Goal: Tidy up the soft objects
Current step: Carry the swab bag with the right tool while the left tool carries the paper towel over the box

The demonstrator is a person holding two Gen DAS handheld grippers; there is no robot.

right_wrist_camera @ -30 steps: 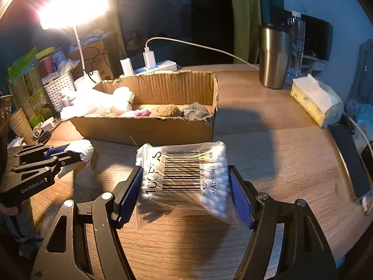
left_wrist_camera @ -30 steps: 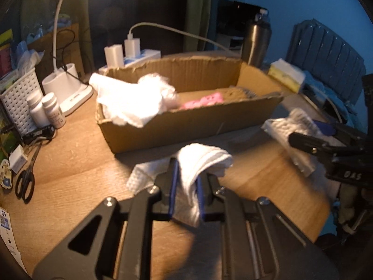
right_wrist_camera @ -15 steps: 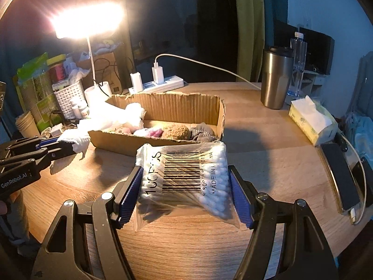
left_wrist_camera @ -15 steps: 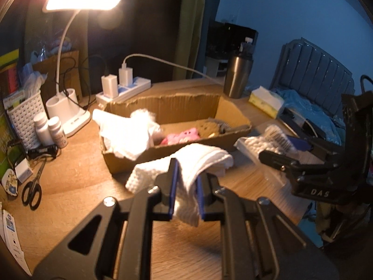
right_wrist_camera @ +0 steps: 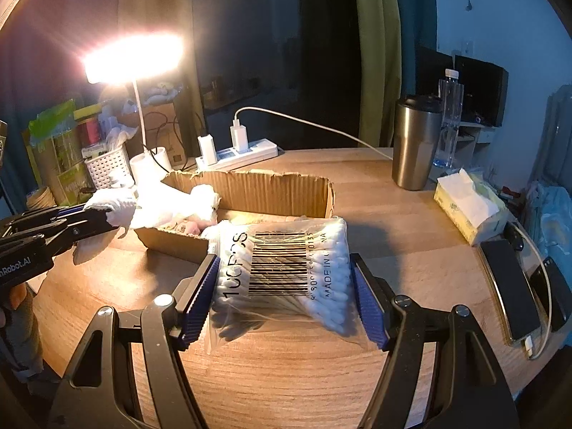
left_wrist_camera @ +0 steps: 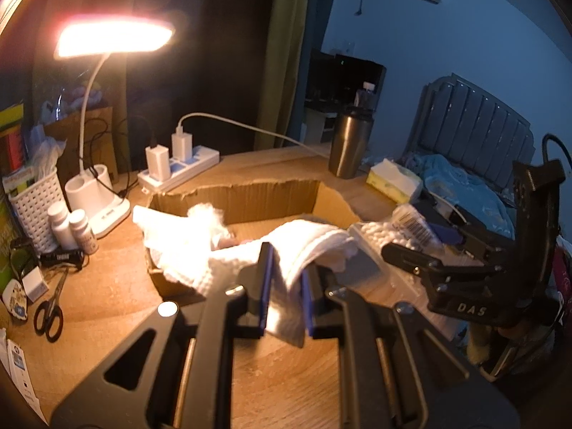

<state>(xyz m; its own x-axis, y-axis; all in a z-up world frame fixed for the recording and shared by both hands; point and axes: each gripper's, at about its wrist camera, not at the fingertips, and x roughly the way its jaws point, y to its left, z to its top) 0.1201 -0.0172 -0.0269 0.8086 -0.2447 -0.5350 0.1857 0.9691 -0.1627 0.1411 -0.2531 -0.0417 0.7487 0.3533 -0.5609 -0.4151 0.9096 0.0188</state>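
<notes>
Lamplight falls warm over a cluttered wooden desk (left_wrist_camera: 107, 286), and the cardboard box (left_wrist_camera: 250, 196) in the middle of it is the thing to steer by.

From the left wrist camera, the left gripper (left_wrist_camera: 286, 286) is clamped tight on a folded white cloth (left_wrist_camera: 307, 246), which hangs just in front of the box's near wall, clear of the desk. More white cloth already lies heaped in the box's left end (left_wrist_camera: 178, 236). To the right of the box the right gripper (left_wrist_camera: 422, 246) carries its bag.

From the right wrist camera, the right gripper (right_wrist_camera: 284, 293) grips a clear bag of cotton swabs (right_wrist_camera: 286, 271) across its width, pads pressing both sides, just in front of the box's (right_wrist_camera: 257, 189) right half. The left gripper (right_wrist_camera: 103, 216) shows at the box's left end with its cloth (right_wrist_camera: 114, 207).

To my eye, both loads should clear the near wall before the jaws let go. The cloth droops, so lift it high enough not to snag the torn rim. The bag would best go to the emptier right end.
</notes>
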